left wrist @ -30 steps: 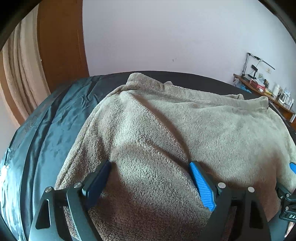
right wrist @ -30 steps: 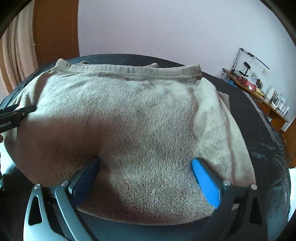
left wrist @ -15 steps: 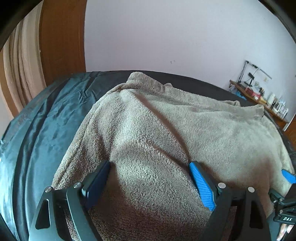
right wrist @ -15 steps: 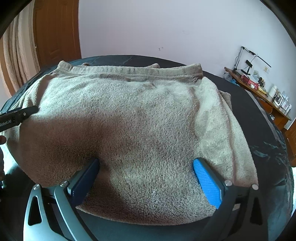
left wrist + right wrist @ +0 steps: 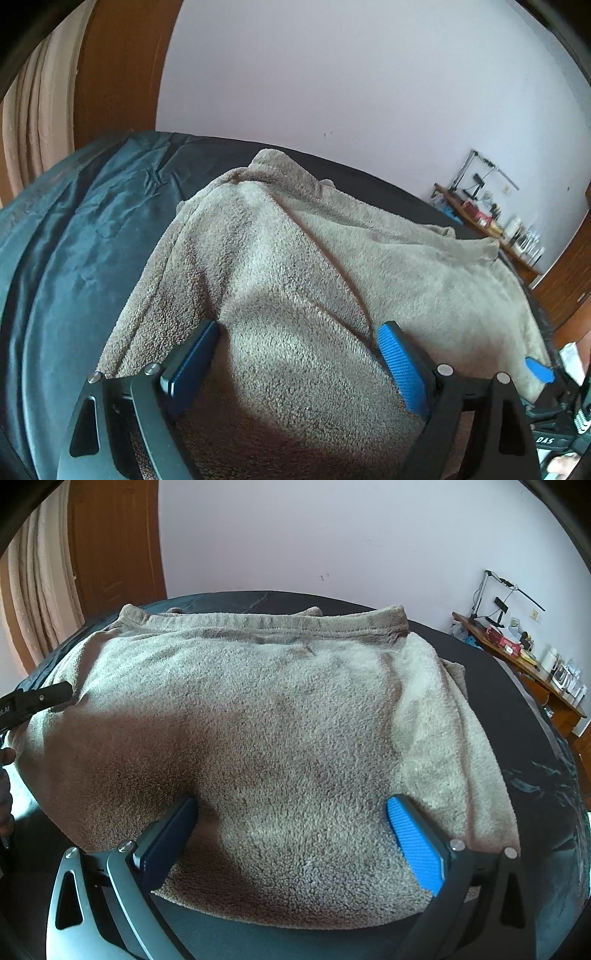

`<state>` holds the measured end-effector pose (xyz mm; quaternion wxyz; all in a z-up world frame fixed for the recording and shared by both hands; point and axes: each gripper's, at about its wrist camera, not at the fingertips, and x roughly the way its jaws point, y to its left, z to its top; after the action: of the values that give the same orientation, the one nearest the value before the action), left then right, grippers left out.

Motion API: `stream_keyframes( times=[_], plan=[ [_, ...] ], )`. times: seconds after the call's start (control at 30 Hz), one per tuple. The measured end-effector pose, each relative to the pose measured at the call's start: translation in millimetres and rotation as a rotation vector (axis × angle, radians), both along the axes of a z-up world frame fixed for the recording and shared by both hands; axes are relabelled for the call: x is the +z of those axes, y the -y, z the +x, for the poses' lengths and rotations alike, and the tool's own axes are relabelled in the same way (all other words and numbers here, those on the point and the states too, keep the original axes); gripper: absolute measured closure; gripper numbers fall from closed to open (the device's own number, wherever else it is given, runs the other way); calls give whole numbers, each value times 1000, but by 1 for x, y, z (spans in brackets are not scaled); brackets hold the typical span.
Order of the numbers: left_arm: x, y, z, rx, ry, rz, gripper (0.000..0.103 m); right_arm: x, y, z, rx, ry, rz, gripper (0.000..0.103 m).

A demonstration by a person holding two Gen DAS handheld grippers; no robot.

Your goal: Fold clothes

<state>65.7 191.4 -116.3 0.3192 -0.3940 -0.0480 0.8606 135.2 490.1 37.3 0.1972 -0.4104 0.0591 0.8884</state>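
A fuzzy beige fleece garment [image 5: 295, 258] lies spread on a dark bed [image 5: 74, 258], its ribbed hem [image 5: 277, 622] at the far side. My left gripper [image 5: 297, 326] hovers over the garment's near left part. Its jaws stand wide, with fleece lying between and under the blue pads, not pinched. My right gripper [image 5: 291, 801] stands open over the near edge of the garment [image 5: 277, 701], fleece bulging between its fingers. The right gripper's blue pad [image 5: 539, 369] shows at the left view's lower right. The left gripper's black body [image 5: 33, 701] shows at the right view's left edge.
The dark bed sheet [image 5: 517, 720] reaches beyond the garment on both sides. A wooden desk [image 5: 517, 653] crowded with small items and a lamp stands by the wall at the right. A brown door [image 5: 114, 546] and a pale curtain [image 5: 40, 590] are at the left.
The left gripper has rolled and shifted a little over the garment, so its view now tilts. The right gripper has stayed put. Both jaws remain wide.
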Motion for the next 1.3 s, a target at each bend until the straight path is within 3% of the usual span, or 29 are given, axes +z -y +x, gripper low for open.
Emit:
stream_keyframes(
  times=[0.13,0.57,0.7,0.77,0.9,1.0,1.07,1.13,1.23,1.3],
  plan=[
    [-1,4,-3,-1,14,42,13,1,0,3,22,-7,-3,1],
    [-2,-16,3,53,-26,-92,13,1,-3,5,60,-15,-37,1],
    [-1,-29,7,40,-58,-204,12,0,-6,5,63,-18,-52,1],
    [12,-35,11,-6,-64,-250,12,1,-7,7,79,-28,-59,1],
    [55,-37,24,-76,-160,-183,12,13,-11,19,115,-49,-86,1],
    [62,-49,18,-117,-159,-157,12,37,-15,37,71,-137,-70,1],
    [53,-59,9,-145,-126,-154,12,50,-20,47,40,-185,-46,1],
    [38,-69,2,-154,-89,-177,12,50,-29,50,5,-176,-41,1],
    [8,-76,-1,-165,-16,-209,12,30,-46,50,-28,-96,-101,1],
    [-2,-78,2,-164,-33,-224,12,11,-53,51,-39,-35,-133,1]
  ],
)
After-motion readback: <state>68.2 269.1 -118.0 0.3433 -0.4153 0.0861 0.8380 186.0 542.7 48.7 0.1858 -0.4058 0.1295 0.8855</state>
